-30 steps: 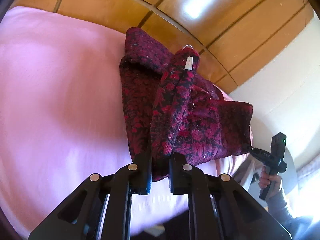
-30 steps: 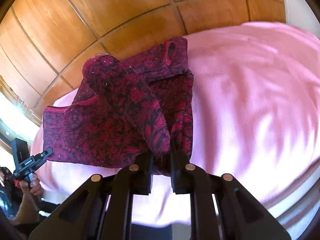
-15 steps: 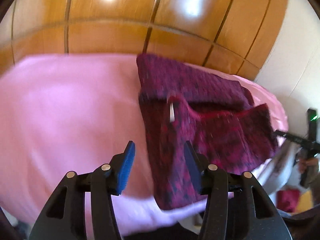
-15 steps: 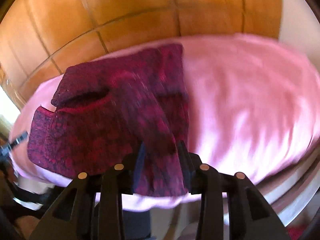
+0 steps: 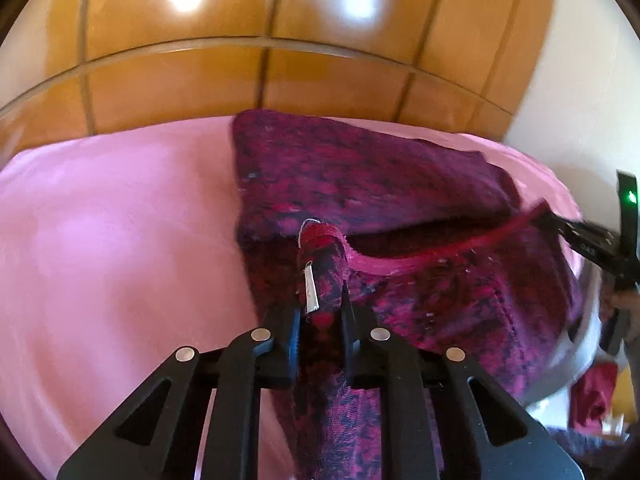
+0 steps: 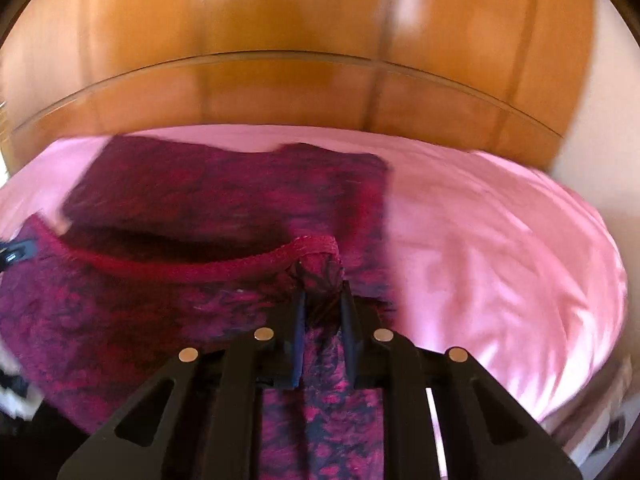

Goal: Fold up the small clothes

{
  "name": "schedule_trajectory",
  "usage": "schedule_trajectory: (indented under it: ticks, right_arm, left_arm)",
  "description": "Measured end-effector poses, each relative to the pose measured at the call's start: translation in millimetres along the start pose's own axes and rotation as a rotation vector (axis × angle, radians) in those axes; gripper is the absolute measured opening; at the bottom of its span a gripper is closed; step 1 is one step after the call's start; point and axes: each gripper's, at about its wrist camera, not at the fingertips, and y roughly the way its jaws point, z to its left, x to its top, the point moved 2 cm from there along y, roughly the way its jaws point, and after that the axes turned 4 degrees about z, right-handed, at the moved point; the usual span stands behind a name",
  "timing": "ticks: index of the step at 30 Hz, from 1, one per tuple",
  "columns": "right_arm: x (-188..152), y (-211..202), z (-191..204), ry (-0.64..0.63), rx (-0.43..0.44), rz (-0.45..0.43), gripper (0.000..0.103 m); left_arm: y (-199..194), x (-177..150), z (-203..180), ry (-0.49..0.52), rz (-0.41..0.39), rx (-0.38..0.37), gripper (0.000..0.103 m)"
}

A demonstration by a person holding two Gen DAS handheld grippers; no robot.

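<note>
A dark red and black flowered garment (image 5: 400,184) lies partly folded on a pink bed sheet (image 5: 120,240). My left gripper (image 5: 320,312) is closing its jaws on the garment's near left corner, where a white label (image 5: 310,292) shows; the cloth is pinched between the pads. In the right wrist view the same garment (image 6: 200,200) fills the left half. My right gripper (image 6: 322,308) is closing on the near right corner at the end of the red hem (image 6: 200,268), with cloth between its pads. The right gripper also shows at the edge of the left wrist view (image 5: 600,240).
A wooden headboard (image 5: 280,60) runs behind the bed, and a pale wall (image 5: 580,80) stands to its right. Bare pink sheet (image 6: 500,260) spreads right of the garment. A hand (image 5: 628,300) and a red cloth (image 5: 596,392) show below the bed's edge.
Both grippers let go of the folded-over strip, opened, drew back toward the near edge and closed again on the hem corners. Both views have rolled more level.
</note>
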Motion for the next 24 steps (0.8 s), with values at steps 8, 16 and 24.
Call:
schedule_trajectory:
  ticks: [8,16,24]
  right_arm:
    - [-15.6,46.3,-13.5,0.102,0.006,0.077,0.019]
    - [-20.1,42.6,-13.7,0.102,0.007,0.060,0.023]
    - [-21.3,41.9,-15.3,0.115,0.011,0.069,0.029]
  left_arm:
    - [21.0,1.9,-0.4,-0.035,0.060,0.068,0.018]
    - [10.8,0.1,-13.4,0.022,0.042,0.115,0.031]
    - [7.8,-2.4,-11.8,0.031,0.032,0.113,0.031]
